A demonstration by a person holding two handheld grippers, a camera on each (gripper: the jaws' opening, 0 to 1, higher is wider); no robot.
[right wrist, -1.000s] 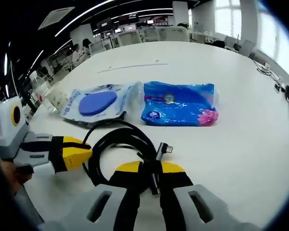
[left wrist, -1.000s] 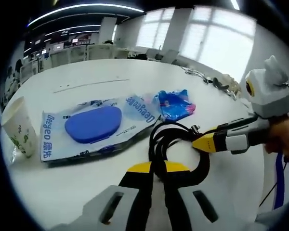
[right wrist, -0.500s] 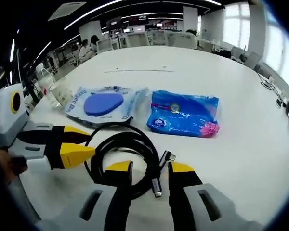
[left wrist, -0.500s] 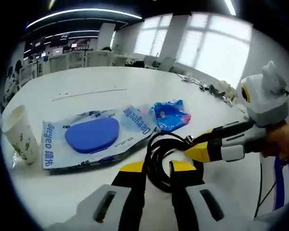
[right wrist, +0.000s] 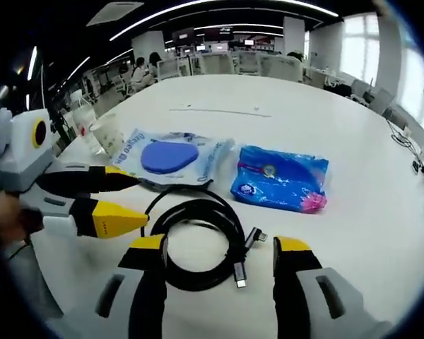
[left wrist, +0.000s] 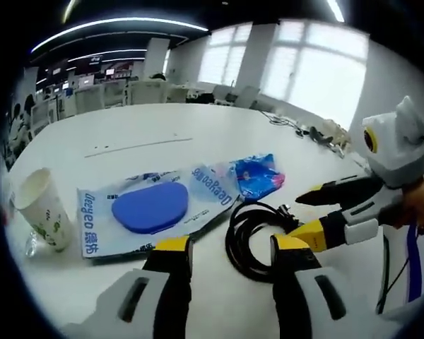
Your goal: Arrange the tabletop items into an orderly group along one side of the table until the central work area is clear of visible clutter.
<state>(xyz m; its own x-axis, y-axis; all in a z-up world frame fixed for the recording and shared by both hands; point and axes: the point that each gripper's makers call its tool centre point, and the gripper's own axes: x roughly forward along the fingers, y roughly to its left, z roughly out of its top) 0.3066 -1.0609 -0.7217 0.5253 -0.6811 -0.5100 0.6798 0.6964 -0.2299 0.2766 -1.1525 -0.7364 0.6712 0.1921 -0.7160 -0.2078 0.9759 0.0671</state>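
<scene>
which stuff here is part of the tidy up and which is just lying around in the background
Part of the job:
- black cable coil
- wipes pack with blue lid
- blue tissue pack
- paper cup

Just lying about:
- cables at the far table edge
- office desks and chairs behind the table

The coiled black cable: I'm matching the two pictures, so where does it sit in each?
Left gripper view: coiled black cable lies right of centre, just above the right jaw.
Right gripper view: it lies low at centre, between the jaws.
Shared landmark: the blue crinkled plastic pack beyond it.
</scene>
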